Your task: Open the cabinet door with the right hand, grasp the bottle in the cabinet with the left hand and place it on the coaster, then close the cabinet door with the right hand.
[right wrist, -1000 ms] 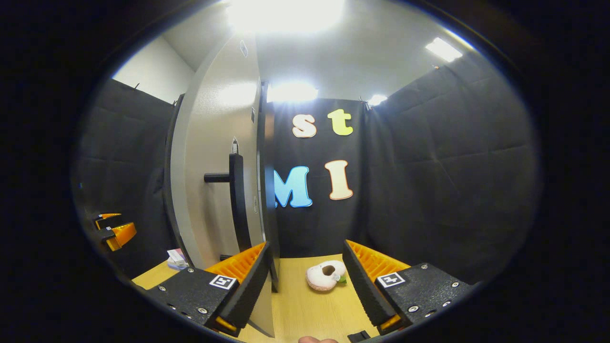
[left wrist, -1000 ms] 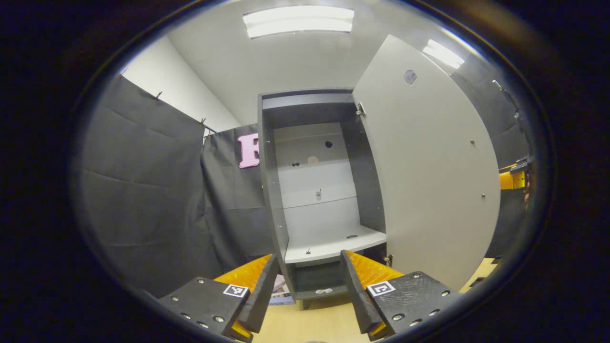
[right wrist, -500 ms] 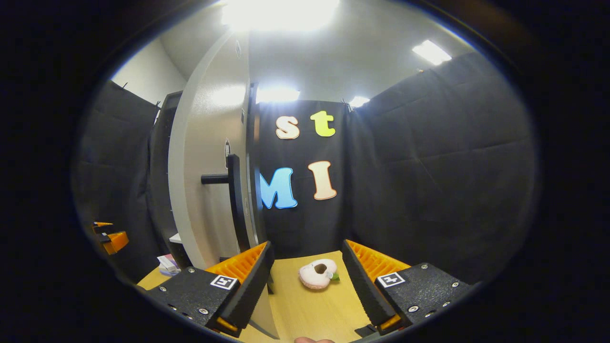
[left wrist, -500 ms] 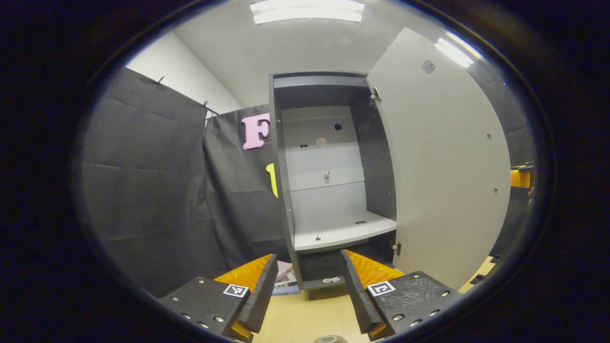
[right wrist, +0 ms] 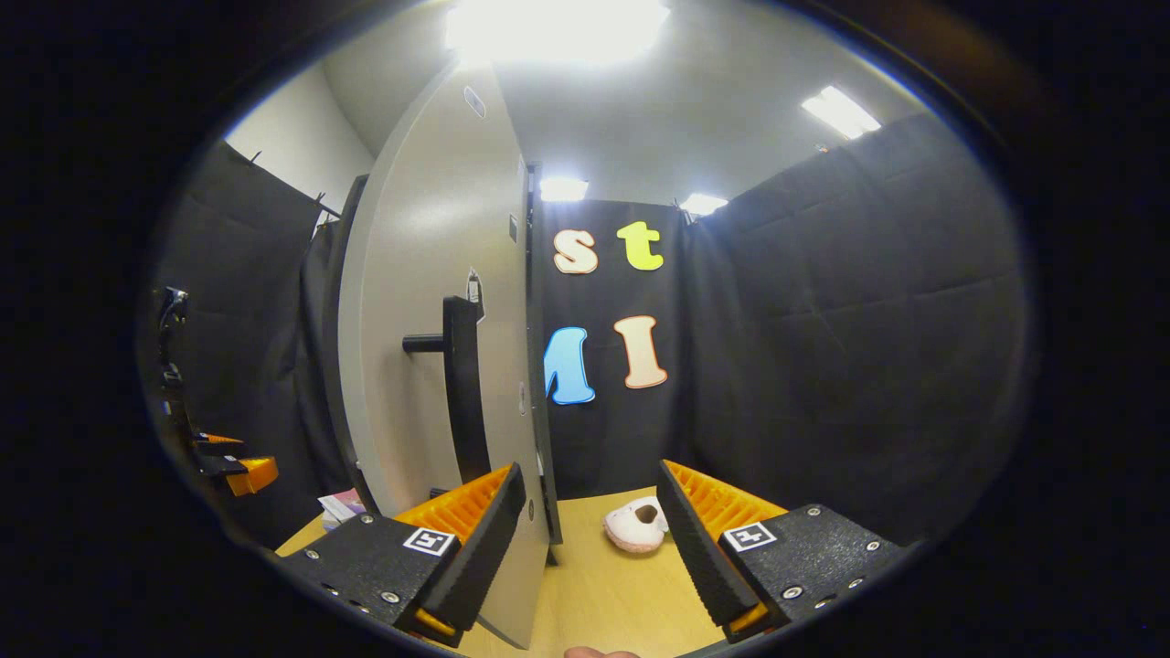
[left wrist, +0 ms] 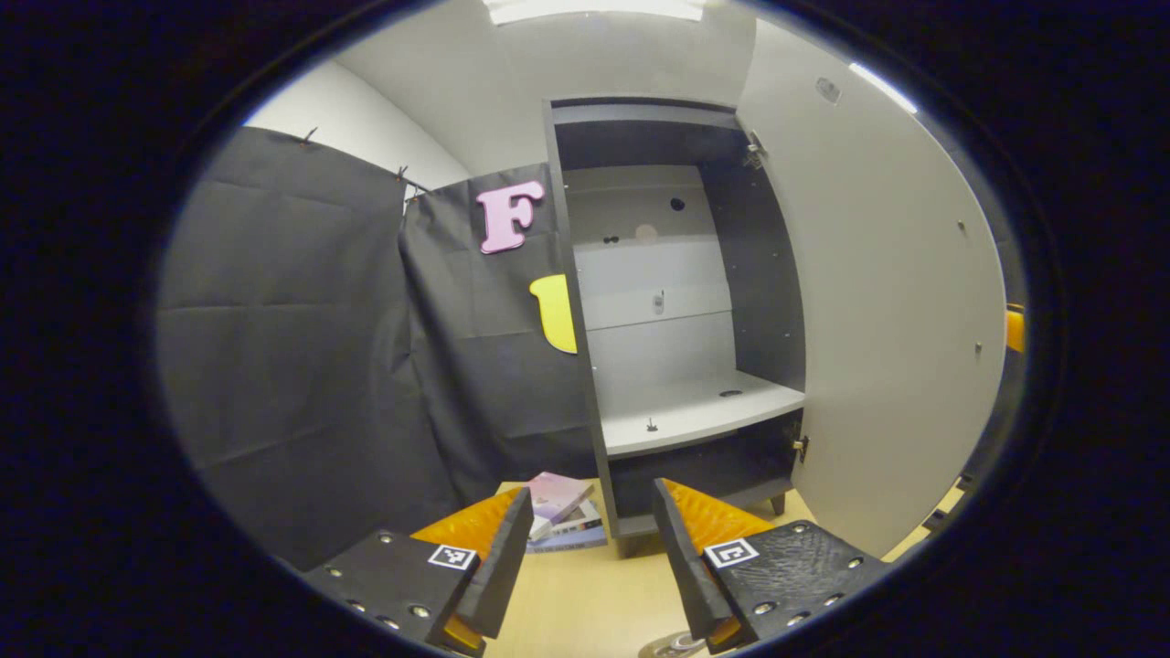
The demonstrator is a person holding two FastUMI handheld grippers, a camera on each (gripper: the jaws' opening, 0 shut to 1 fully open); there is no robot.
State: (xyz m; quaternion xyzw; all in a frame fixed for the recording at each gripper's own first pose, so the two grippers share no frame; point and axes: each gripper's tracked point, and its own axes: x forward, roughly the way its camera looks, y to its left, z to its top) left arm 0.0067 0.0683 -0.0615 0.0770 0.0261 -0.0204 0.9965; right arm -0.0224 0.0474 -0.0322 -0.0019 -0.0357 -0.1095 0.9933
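Left gripper view: left claw gaping apart, empty, facing the cabinet ahead. Right claw also gaping, door standing just left.

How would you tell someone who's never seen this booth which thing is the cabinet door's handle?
Find the tall dark cabinet with its pale grey door swung open. On the door's outer face stands a black vertical bar handle, held off the panel by a short black post; nothing else juts out of that door.

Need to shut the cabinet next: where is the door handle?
In the right gripper view, the door handle stands left of centre on the open door, above the right tongs' left finger.
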